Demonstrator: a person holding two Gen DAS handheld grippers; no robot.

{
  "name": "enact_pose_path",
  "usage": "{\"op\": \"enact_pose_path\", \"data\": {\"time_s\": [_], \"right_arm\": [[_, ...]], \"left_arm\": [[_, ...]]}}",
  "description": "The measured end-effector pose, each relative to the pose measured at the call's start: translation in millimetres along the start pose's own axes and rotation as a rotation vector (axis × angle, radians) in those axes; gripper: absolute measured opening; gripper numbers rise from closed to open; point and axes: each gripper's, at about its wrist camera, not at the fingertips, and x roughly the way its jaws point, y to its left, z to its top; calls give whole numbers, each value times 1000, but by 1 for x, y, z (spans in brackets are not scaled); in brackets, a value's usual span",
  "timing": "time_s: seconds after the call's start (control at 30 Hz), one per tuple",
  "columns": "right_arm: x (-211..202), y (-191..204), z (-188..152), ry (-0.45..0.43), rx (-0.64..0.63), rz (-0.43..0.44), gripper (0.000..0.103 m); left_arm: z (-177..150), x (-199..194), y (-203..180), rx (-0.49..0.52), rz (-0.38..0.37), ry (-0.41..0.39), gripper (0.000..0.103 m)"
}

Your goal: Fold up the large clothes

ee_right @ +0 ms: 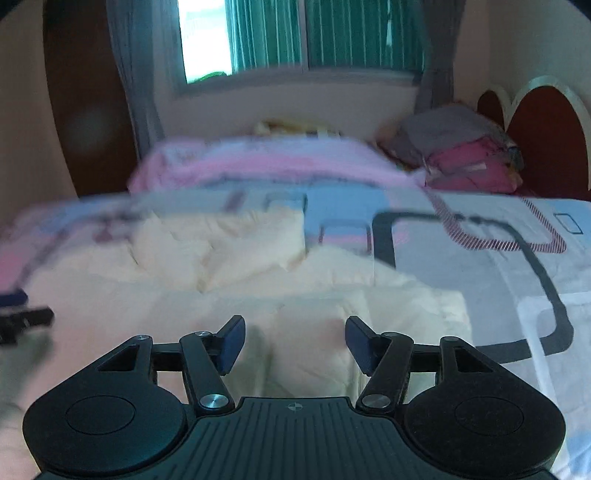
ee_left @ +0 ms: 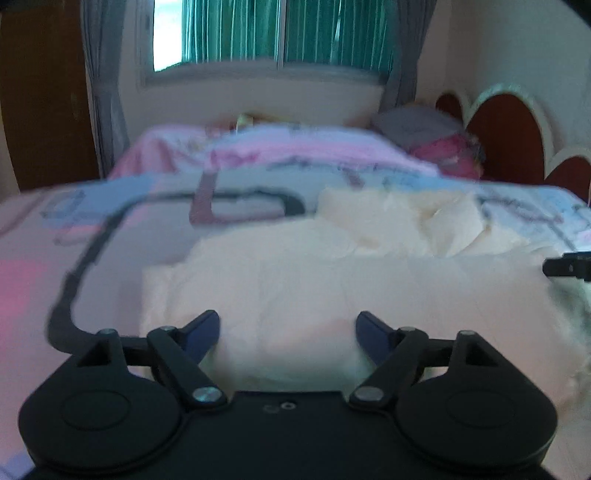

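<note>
A large cream garment [ee_left: 332, 269] lies spread and partly bunched on the bed; it also shows in the right wrist view [ee_right: 229, 273]. My left gripper [ee_left: 288, 332] is open, its blue-padded fingers wide apart just above the garment's near part. My right gripper [ee_right: 295, 341] is open too, low over the garment's near right part, with nothing between its fingers. The right gripper's tip shows at the right edge of the left wrist view [ee_left: 569, 266]. The left gripper's tip shows at the left edge of the right wrist view [ee_right: 22, 319]. Both views are motion-blurred.
The bed has a patterned pink, blue and grey sheet [ee_right: 480, 280]. Grey and pink pillows [ee_right: 465, 155] lie at its far right by a red headboard [ee_left: 506, 136]. A window with green blinds [ee_left: 280, 33], grey curtains and a brown wardrobe [ee_left: 44, 92] stand behind.
</note>
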Motion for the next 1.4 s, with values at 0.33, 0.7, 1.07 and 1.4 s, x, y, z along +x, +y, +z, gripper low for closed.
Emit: {"op": "enact_pose_path", "data": {"time_s": [0.33, 0.7, 1.07, 1.4], "right_arm": [[-53, -13, -18, -108, 70, 25, 61], [-28, 17, -56, 53, -16, -5, 38], [-114, 14, -79, -37, 49, 46, 83], [-161, -10, -119, -28, 179, 105, 83]], "left_arm": [[-21, -50, 11, -4, 30, -80, 85], [-60, -45, -9, 1, 13, 0, 85], [-89, -101, 3, -18, 92, 11, 103], [-126, -158, 7, -60, 163, 15, 101]]}}
